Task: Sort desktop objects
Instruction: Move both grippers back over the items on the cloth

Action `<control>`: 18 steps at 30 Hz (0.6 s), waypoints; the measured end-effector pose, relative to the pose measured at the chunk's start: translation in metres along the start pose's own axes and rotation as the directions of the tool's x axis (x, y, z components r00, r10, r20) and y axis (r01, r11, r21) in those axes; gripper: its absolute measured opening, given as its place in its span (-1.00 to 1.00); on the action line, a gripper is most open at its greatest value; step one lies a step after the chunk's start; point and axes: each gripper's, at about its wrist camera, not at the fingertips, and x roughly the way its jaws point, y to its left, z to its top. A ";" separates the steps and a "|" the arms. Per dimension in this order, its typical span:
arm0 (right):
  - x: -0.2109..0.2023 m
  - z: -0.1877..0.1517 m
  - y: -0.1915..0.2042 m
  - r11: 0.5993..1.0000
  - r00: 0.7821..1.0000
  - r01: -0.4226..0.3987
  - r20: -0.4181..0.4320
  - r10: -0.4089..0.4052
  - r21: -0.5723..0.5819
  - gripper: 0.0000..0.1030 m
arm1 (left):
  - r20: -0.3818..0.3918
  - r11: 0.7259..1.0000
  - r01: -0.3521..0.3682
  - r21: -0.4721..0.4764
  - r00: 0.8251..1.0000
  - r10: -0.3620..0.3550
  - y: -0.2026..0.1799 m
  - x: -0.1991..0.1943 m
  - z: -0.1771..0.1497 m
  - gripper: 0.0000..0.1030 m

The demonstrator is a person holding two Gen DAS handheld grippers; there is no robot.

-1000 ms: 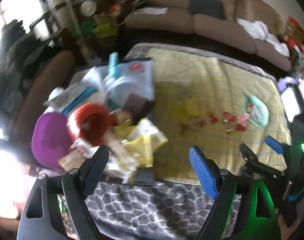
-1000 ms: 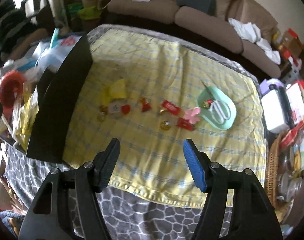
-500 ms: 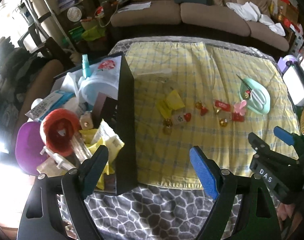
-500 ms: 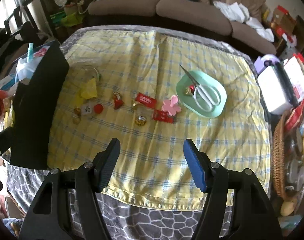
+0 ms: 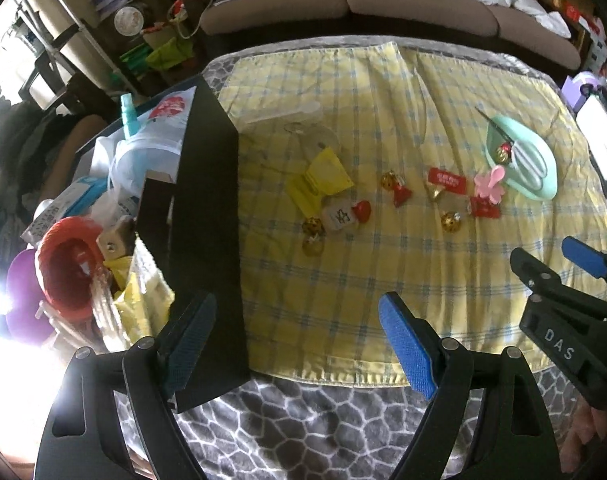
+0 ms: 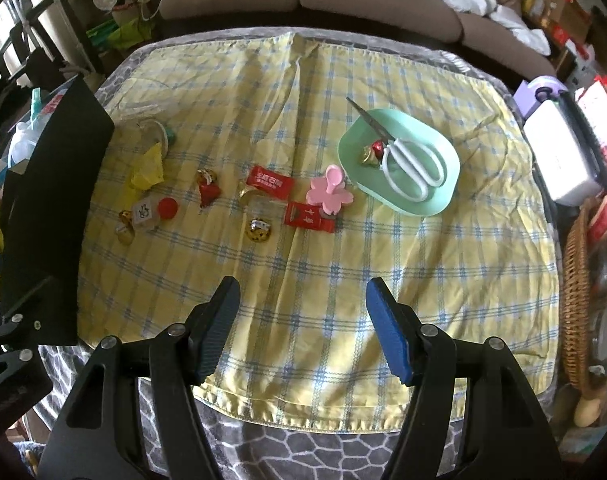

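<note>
Right gripper (image 6: 299, 320) wide and empty, left gripper (image 5: 293, 344) too, both poised low at six o'clock; sweets (image 6: 260, 231) scattered centre, mint tray (image 6: 431, 200) at two o'clock awaiting sorting.

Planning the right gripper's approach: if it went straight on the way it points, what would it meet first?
Probably bare yellow cloth: the open right gripper holds nothing and nothing lies between its fingers. Farther along that line sit the red packet and pink flower clip, though depth is unclear.
</note>
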 end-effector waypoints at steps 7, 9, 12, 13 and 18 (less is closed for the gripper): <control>0.001 0.002 -0.009 1.000 1.000 -0.008 0.013 0.008 0.027 0.22 | -0.025 1.000 -0.017 0.013 1.000 0.017 -0.003 0.013 -0.001 0.67; 0.000 0.003 -0.011 0.999 1.000 -0.014 0.018 0.014 0.033 0.22 | -0.022 1.000 -0.016 0.008 1.000 0.016 -0.003 0.015 0.000 0.67; -0.001 0.004 -0.016 0.999 1.000 -0.009 0.030 0.008 0.050 0.22 | -0.013 1.000 0.013 -0.001 1.000 -0.013 -0.003 0.019 0.002 0.67; -0.001 0.003 -0.019 0.998 0.999 -0.006 0.033 0.004 0.059 0.22 | -0.021 1.000 0.025 -0.002 0.999 -0.025 -0.004 0.021 0.002 0.67; 0.012 0.000 -0.052 0.990 1.000 0.022 0.018 -0.025 0.142 0.22 | -0.037 0.999 0.023 0.023 0.999 -0.022 -0.012 0.038 0.002 0.67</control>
